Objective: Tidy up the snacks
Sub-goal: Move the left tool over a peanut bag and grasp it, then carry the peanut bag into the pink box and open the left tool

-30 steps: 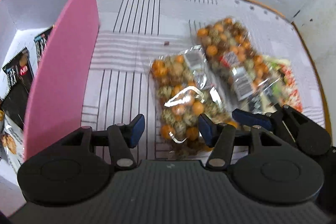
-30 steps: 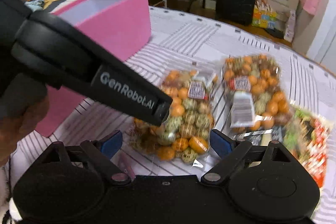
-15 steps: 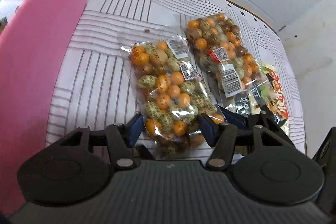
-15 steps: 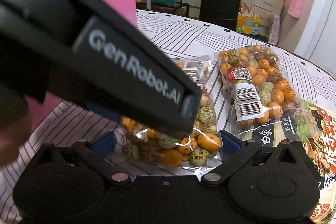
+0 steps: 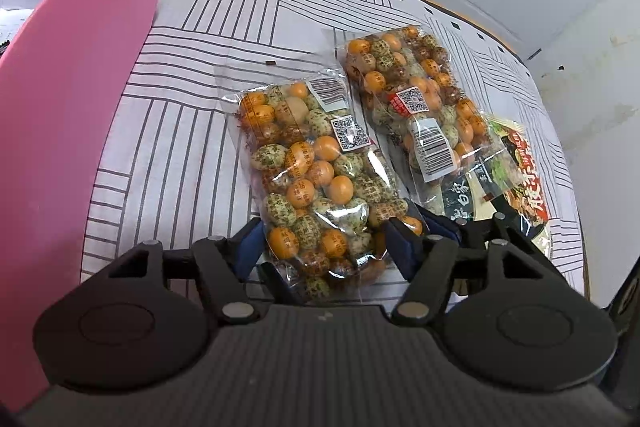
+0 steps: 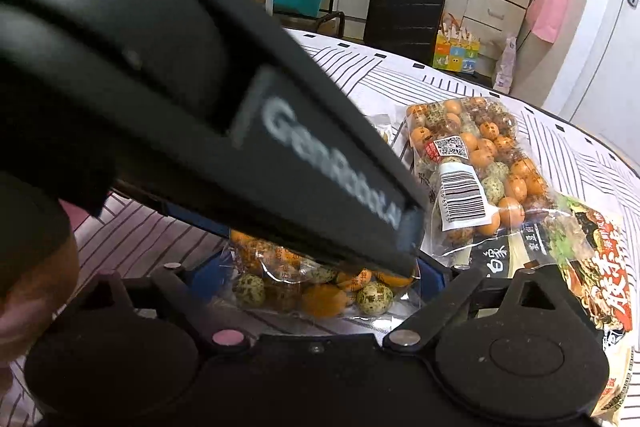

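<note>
A clear bag of orange and speckled snack balls (image 5: 316,179) lies on the striped tablecloth. My left gripper (image 5: 326,247) is open, its blue fingers on either side of the bag's near end. My right gripper (image 6: 316,279) is open just below it, straddling the same end (image 6: 320,291). The left gripper's body (image 6: 200,99) hides most of that bag in the right wrist view. A second similar bag (image 5: 416,99) lies to the right and also shows in the right wrist view (image 6: 476,167). A printed snack packet (image 5: 516,179) lies partly under it.
A pink box wall (image 5: 72,115) stands close on the left of the bags. The table edge (image 5: 560,115) curves round at the right. A black suitcase (image 6: 404,7) and bags stand on the floor beyond the table.
Both grippers have moved forward over the near bag, so its end now lies between the fingers. The left gripper turned away from the pink box's inside. Both stayed open.
</note>
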Demonstrator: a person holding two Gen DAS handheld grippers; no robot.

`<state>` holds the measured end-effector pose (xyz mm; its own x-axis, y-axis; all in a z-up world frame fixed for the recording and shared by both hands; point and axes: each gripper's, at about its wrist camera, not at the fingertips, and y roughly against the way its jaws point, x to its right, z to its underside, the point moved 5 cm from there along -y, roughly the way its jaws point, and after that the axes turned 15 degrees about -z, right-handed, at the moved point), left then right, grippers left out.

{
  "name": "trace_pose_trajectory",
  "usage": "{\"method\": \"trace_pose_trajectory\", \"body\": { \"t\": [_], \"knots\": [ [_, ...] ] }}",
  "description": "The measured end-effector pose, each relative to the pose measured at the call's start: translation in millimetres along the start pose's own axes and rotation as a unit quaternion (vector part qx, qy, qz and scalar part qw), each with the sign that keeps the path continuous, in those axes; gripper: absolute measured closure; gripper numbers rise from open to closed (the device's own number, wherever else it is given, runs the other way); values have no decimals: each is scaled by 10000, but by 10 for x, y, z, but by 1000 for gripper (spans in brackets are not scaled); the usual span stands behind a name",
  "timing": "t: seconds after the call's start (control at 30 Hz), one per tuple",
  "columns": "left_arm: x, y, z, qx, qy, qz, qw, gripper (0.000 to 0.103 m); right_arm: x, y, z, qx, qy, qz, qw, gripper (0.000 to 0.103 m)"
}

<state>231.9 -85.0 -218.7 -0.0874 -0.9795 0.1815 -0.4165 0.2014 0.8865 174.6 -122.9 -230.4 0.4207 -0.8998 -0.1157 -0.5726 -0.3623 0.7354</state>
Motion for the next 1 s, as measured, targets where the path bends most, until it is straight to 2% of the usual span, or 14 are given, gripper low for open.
{"method": "trace_pose_trajectory", "body": {
  "t": [0.23, 0.57, 0.73, 1.0],
  "knots": [
    [-6, 184, 67, -237, -74, 43, 9997, 42, -190, 230, 12, -88, -109, -86, 9999, 10],
    [24, 812, 257, -333, -346, 9, 9988, 42, -428, 792, -70, -40, -97, -289, 9995, 10],
    [53, 1181, 319, -155, -459, 26, 9988, 42, -683, 1114, -95, 114, -5, -300, 9995, 10],
    [52, 1782, 418, 470, -644, -30, 9968, 42, -953, 1570, -231, 478, 207, -392, 9979, 10]
  ]
}}
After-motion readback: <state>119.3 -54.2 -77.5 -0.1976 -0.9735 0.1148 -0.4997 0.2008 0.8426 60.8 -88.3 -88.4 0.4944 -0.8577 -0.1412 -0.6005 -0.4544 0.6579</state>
